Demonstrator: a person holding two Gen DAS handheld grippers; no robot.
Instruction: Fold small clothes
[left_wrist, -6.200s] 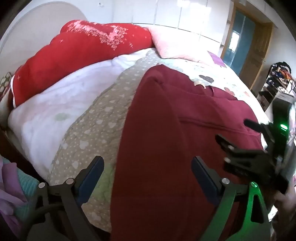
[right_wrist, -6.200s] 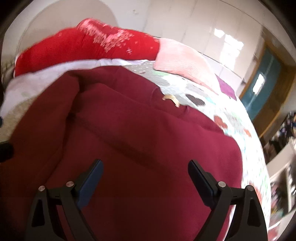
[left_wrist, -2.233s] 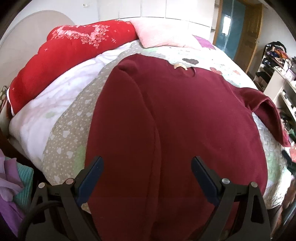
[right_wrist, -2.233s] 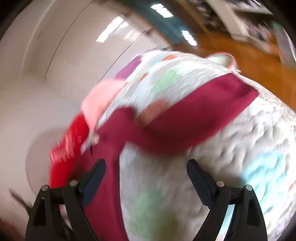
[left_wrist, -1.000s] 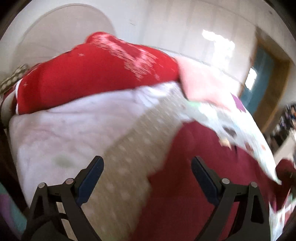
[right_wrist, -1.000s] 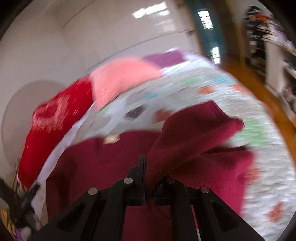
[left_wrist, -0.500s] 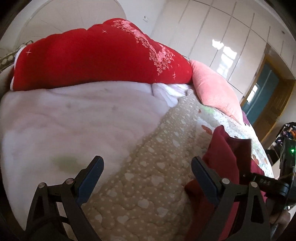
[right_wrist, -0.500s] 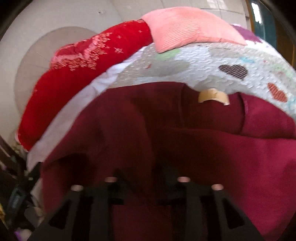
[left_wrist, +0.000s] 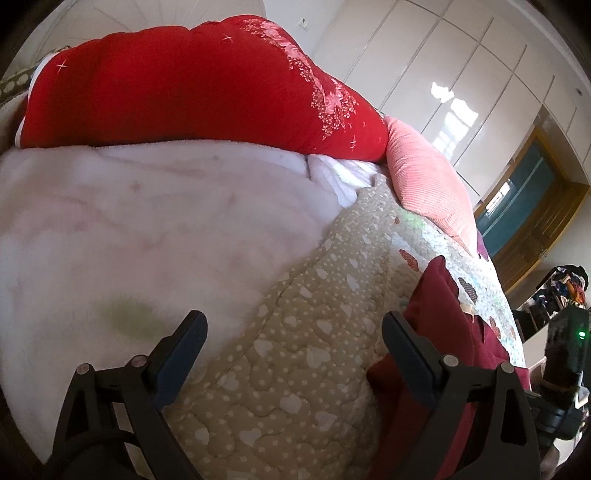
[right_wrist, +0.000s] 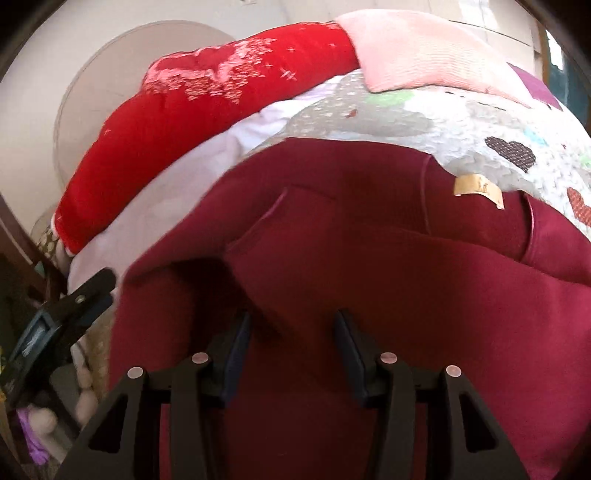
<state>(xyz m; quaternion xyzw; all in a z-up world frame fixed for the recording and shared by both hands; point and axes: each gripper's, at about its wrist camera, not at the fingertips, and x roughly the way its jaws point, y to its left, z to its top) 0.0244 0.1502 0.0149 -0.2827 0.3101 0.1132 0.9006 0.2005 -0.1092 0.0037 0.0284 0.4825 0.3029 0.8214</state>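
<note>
A dark red sweater (right_wrist: 369, 280) lies on the bed with a tan neck label (right_wrist: 476, 190). One sleeve (right_wrist: 424, 254) is folded across its body toward the left. My right gripper (right_wrist: 291, 343) hovers low over the sleeve's end, its jaws partly open and the cloth lying loose between them. In the left wrist view only the sweater's left edge (left_wrist: 436, 314) shows, at the right. My left gripper (left_wrist: 293, 343) is wide open over the beige heart-print quilt (left_wrist: 314, 350), holding nothing, just left of the sweater. It also appears as the left gripper (right_wrist: 62, 306) at the right wrist view's left edge.
A white fluffy blanket (left_wrist: 129, 240) covers the bed's left part. A big red pillow (left_wrist: 184, 88) and a pink cushion (left_wrist: 424, 184) lie at the head. The bed edge drops off at the left with clutter (right_wrist: 37, 424) below. A doorway (left_wrist: 524, 206) stands at the far right.
The right gripper carried the sleeve leftward across the sweater while shut on it, and its jaws have now parted. The left gripper swung left off the sweater over the quilt.
</note>
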